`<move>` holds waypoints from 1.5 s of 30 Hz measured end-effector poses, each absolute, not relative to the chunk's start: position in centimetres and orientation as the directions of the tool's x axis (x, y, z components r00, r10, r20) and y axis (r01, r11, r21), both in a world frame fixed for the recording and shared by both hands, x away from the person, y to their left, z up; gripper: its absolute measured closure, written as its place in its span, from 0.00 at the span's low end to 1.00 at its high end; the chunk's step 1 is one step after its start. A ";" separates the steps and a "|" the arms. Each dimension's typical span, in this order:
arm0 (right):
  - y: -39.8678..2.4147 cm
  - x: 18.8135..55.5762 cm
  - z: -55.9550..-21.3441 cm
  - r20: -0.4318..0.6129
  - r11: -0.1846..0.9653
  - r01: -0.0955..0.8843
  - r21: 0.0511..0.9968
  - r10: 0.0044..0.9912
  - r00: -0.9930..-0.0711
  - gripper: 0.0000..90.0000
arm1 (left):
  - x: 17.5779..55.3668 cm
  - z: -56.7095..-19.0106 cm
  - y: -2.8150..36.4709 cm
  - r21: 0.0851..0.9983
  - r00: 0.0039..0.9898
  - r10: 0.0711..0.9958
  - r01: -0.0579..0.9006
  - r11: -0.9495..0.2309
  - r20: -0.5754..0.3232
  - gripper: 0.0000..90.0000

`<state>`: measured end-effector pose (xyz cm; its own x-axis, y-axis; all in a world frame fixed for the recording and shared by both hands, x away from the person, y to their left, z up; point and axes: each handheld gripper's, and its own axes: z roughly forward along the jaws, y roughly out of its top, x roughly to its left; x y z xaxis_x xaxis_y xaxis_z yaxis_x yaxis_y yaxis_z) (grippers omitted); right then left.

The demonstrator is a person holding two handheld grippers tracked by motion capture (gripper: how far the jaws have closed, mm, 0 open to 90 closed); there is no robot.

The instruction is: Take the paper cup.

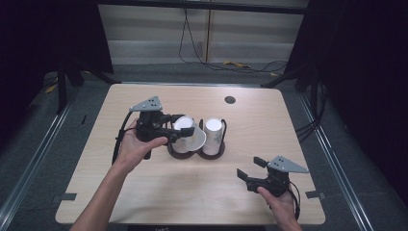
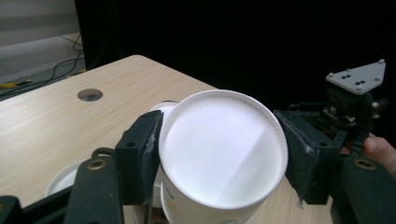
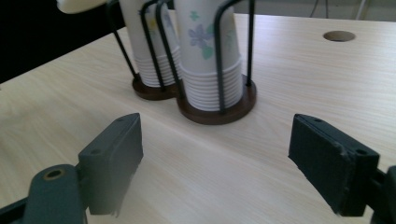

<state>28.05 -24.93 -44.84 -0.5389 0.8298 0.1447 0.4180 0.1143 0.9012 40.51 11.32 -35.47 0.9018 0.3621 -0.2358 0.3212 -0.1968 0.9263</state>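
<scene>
My left gripper (image 1: 183, 129) is shut on a white paper cup (image 1: 191, 135), held upside down and tilted over the left side of a wire cup holder (image 1: 211, 155). In the left gripper view both black pads press the cup's sides and its round white base (image 2: 224, 154) faces the camera. The holder's right post carries a stack of upturned flower-printed cups (image 1: 214, 132) (image 3: 210, 56), and a second stack (image 3: 149, 46) stands beside it. My right gripper (image 1: 249, 167) (image 3: 217, 163) hovers near the table's front right, open, with bare wood between its jaws.
The holder's dark round base (image 3: 219, 112) sits mid-table on the light wooden tabletop (image 1: 144, 192). A cable hole (image 1: 230, 99) (image 3: 339, 35) lies towards the far edge. Black curtains flank the table, and cables trail on the floor behind it.
</scene>
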 end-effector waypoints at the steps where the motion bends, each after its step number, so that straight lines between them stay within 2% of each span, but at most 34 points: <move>1: -24.8 28.0 -44.8 0.147 0.114 0.414 0.903 0.823 -0.549 0.19 | 40.5 -35.5 11.3 0.926 0.902 0.362 0.321 -0.197 -0.236 0.39; 6: -24.0 27.8 -44.5 0.132 0.130 0.387 0.913 0.803 -0.581 0.19 | 39.9 -36.1 11.0 0.924 0.901 0.369 0.321 -0.209 -0.229 0.39; 7: -23.7 27.7 -44.2 0.130 0.129 0.361 0.923 0.781 -0.611 0.20 | 39.7 -36.3 10.9 0.923 0.898 0.381 0.318 -0.219 -0.219 0.39; 15: -21.9 27.8 -43.4 0.114 0.154 0.318 0.936 0.720 -0.685 0.19 | 39.2 -37.1 10.1 0.916 0.914 0.343 0.310 -0.253 -0.215 0.39; 20: -21.0 28.2 -43.3 0.122 0.171 0.312 0.934 0.671 -0.731 0.16 | 38.8 -37.3 9.6 0.918 0.932 0.286 0.300 -0.260 -0.223 0.39; 24: -20.5 28.4 -43.1 0.124 0.167 0.301 0.939 0.652 -0.748 0.16 | 38.1 -37.0 9.0 0.917 0.949 0.246 0.267 -0.296 -0.197 0.39; 30: -20.3 28.7 -42.7 0.124 0.146 0.276 0.950 0.633 -0.764 0.16 | 37.6 -36.6 8.2 0.924 0.958 0.198 0.259 -0.281 -0.208 0.39; 45: -19.2 28.9 -42.4 0.146 0.084 0.239 0.967 0.584 -0.799 0.15 | 37.1 -36.6 7.5 0.918 0.952 0.158 0.298 -0.263 -0.264 0.39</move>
